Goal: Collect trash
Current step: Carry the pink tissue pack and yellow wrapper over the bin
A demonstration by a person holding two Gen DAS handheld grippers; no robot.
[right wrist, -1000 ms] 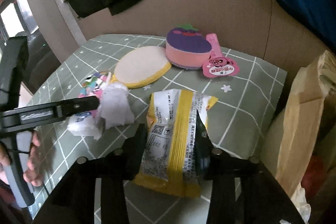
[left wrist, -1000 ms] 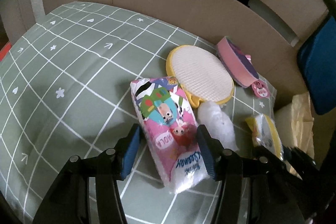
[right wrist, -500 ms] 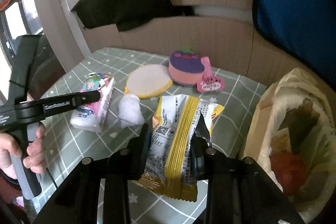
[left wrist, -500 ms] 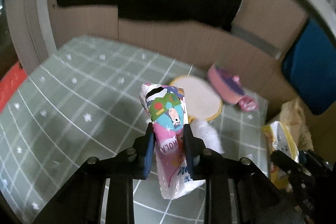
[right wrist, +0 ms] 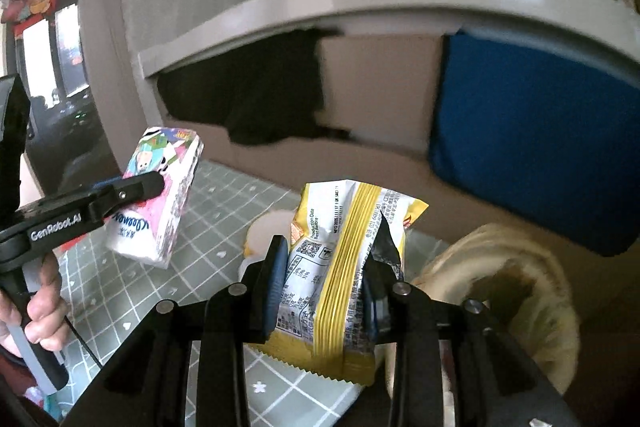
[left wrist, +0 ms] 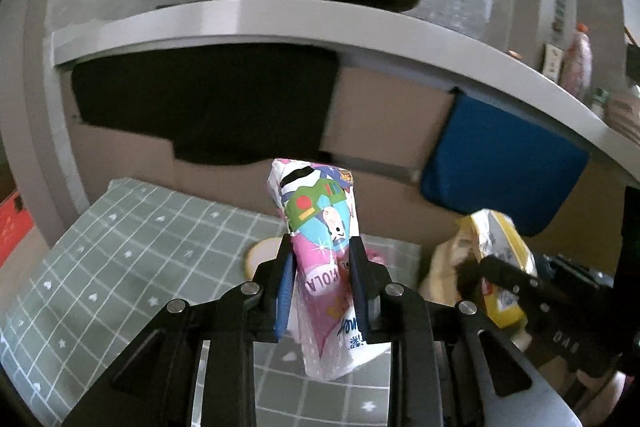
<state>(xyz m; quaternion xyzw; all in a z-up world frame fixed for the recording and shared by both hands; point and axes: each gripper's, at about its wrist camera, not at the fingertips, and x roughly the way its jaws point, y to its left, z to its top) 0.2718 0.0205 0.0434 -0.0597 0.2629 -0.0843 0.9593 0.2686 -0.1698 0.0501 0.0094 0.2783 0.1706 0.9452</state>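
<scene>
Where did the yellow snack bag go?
The yellow snack bag is pinched in the right gripper, lifted above the green checked tablecloth, just left of the open trash bag.

The left gripper (left wrist: 322, 263) clamps a pink tissue pack (left wrist: 320, 227) above the checked tablecloth (left wrist: 132, 259); a yellow wrapper (left wrist: 502, 259) hangs beside it.

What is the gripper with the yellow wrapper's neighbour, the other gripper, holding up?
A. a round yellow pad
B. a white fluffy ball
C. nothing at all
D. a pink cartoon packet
D: the left gripper is clamped on the pink cartoon packet, lifted above the green checked cloth, while the right gripper holds the yellow wrapper.
</scene>
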